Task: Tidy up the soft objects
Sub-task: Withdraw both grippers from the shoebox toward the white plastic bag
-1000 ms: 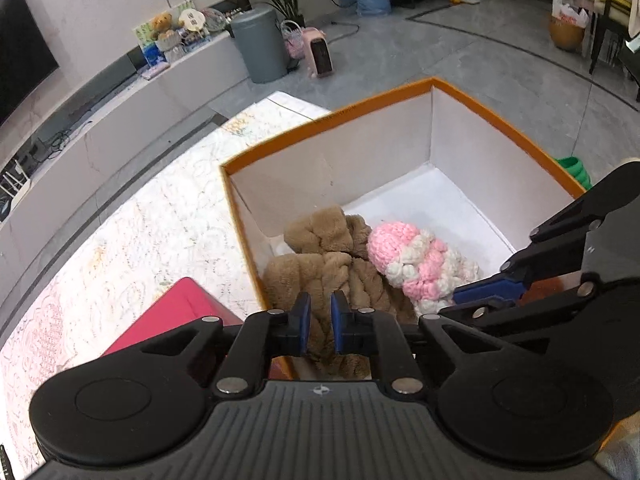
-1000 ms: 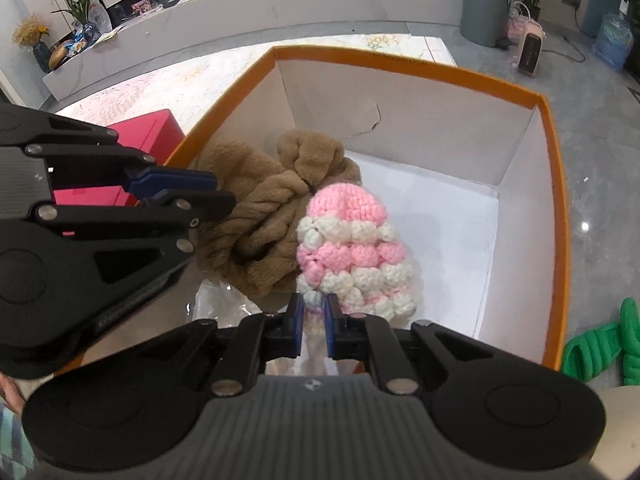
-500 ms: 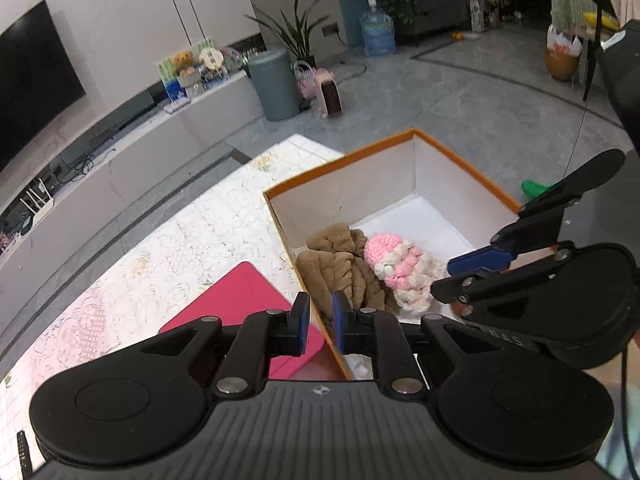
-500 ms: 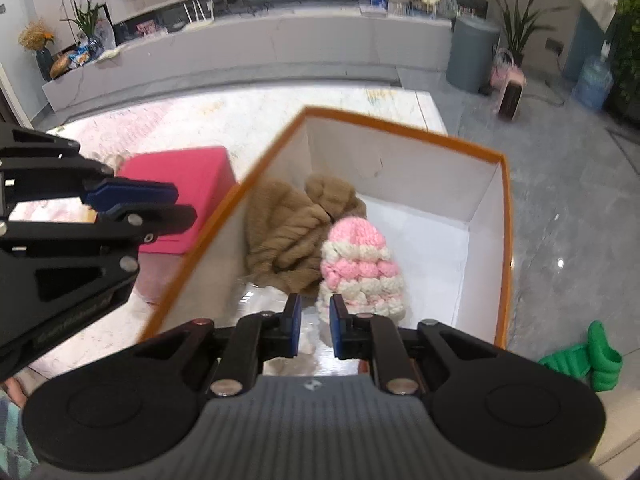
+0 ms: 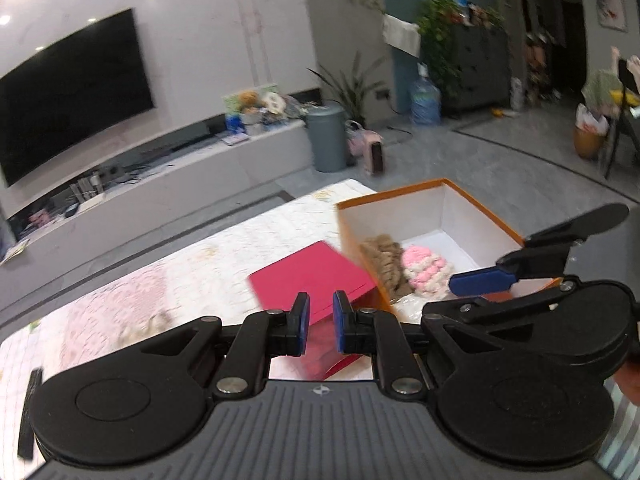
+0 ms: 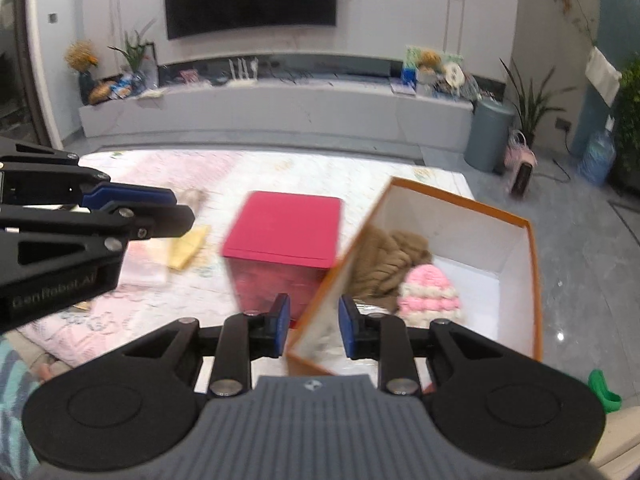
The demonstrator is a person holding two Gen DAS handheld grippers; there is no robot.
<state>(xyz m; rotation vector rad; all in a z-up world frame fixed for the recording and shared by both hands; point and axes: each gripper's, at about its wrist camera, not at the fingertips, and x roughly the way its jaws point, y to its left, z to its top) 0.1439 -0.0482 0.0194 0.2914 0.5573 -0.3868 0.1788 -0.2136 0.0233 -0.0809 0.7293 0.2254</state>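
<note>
— Right wrist view: sitting already in the orange box [image 6: 534,280], at two o'clock, brown scarf [image 6: 384,264] and pink hat [image 6: 430,294]. Right gripper [image 6: 312,330] gaping, holding nothing.

— Left gripper [image 5: 318,322] narrowly parted, empty. Probably remaining: yellow cloth [image 6: 186,248] lying at ten o'clock.

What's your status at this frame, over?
Left gripper and right gripper both open, empty. Brown knit and pink-white hat inside orange box. Red box beside it; nothing blocking.
</note>
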